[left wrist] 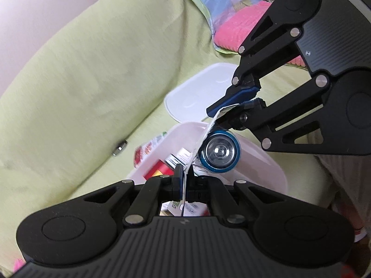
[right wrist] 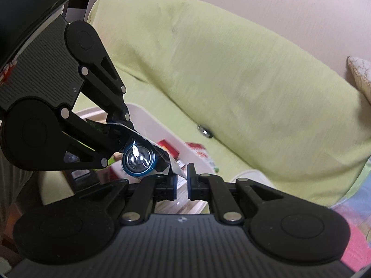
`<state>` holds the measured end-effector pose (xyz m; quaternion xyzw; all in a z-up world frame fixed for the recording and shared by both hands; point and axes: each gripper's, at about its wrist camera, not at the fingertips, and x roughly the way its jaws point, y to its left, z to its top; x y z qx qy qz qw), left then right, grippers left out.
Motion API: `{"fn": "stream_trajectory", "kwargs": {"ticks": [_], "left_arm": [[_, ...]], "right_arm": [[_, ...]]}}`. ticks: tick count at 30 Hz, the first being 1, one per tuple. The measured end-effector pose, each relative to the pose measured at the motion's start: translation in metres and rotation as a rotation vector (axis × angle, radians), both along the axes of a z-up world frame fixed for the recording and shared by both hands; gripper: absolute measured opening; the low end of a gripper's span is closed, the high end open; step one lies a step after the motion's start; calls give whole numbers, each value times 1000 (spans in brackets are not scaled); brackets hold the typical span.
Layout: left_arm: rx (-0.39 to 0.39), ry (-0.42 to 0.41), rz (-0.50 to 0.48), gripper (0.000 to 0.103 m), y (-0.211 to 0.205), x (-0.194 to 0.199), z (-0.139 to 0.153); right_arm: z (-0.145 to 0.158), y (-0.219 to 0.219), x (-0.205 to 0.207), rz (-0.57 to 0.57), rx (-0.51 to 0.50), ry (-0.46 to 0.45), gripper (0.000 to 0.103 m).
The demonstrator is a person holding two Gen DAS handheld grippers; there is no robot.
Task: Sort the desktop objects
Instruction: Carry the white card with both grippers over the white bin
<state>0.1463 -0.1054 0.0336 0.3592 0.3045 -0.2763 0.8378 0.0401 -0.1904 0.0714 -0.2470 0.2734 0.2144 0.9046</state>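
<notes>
Black ribbed plastic body of the left tool [left wrist: 184, 180] fills the foreground, blue pads pinched tight on one edge of a battery pack [left wrist: 219, 151]: thin white card backing with one visible cylindrical cell, blue rim, shiny metal end cap. Right tool [left wrist: 234, 106], same black linkage build, clamps the card's opposite edge in the left wrist view; its own camera shows a gap between its pads with the card against the left pad. Pack hangs above one white plastic bin [left wrist: 266, 162], rounded corners, holding red and white printed cartons. One flat white lid [left wrist: 199, 92] lies just beyond. One small metallic cylinder [left wrist: 119, 151] rests on yellow-green woven sofa fabric [left wrist: 81, 81].
</notes>
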Motion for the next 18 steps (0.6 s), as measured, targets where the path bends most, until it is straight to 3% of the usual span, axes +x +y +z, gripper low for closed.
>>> {"fn": "stream_trajectory", "kwargs": {"ticks": [4, 5, 6, 9, 10, 13, 15, 18], "left_arm": [[-22, 46, 23, 0, 2, -11, -10], [-27, 57, 30, 0, 2, -16, -14], [-31, 69, 36, 0, 4, -30, -22], [-43, 105, 54, 0, 21, -103, -65], [-47, 118, 59, 0, 15, -96, -69], [-56, 161, 77, 0, 22, -106, -82], [-64, 186, 86, 0, 34, -113, -59], [-76, 215, 96, 0, 25, -82, -87]], "right_arm": [[-2, -5, -2, -1, 2, 45, 7], [-2, 3, 15, 0, 1, 56, 7], [-2, 19, 41, 1, 0, 69, 7], [-7, 30, 61, 4, -4, 104, 7], [-19, 39, 77, 5, -7, 117, 7], [-49, 53, 72, 3, -14, 157, 7], [-109, 73, 48, 0, -20, 178, 7], [-137, 75, 65, -6, -20, 210, 7]]}}
